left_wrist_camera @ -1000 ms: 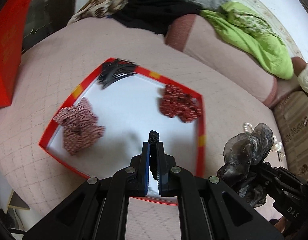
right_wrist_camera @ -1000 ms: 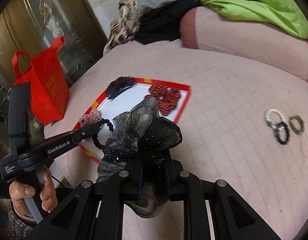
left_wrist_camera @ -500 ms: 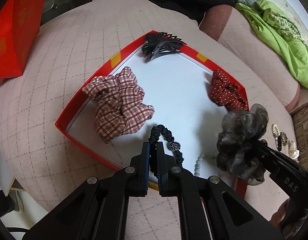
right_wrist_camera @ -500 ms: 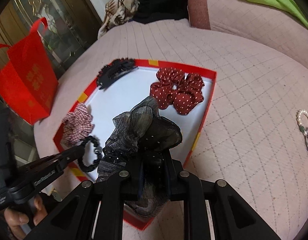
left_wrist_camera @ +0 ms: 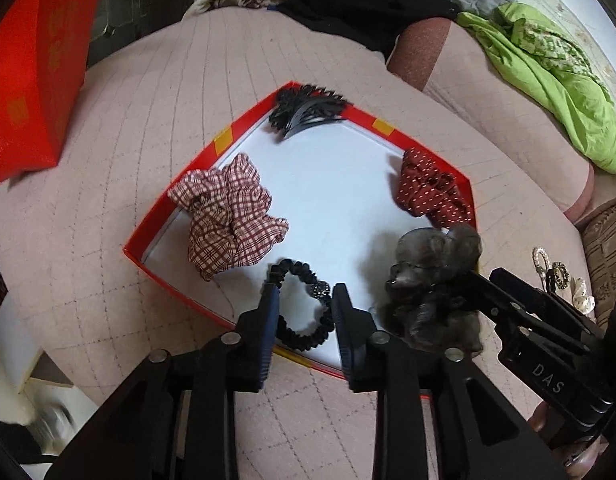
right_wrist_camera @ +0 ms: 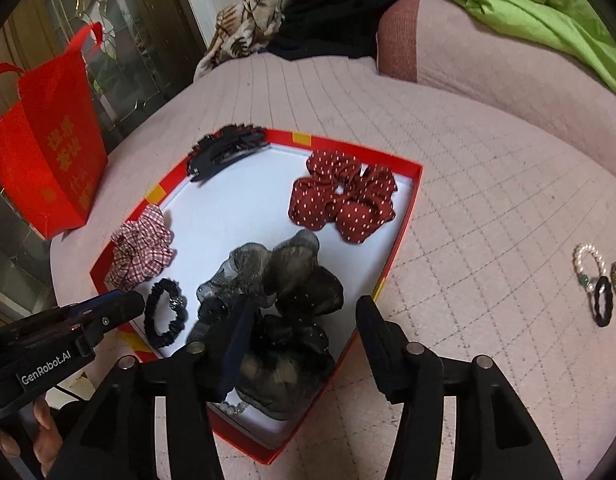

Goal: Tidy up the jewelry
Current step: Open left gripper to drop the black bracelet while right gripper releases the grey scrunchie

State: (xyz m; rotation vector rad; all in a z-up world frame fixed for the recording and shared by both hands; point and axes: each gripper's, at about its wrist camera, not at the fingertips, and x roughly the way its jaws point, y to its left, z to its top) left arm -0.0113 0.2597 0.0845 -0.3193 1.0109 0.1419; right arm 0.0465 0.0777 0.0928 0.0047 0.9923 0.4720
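Both scrunchies down in the red box.
Your left gripper has just spread its jaws round the black hair tie; right gripper likewise opened, grey scrunchie prob. loose between the jaws.

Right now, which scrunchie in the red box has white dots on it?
The dark red scrunchie by the box's far right wall. The plaid scrunchie is checked, the sheer grey scrunchie translucent, and the black hair tie thin and plain.
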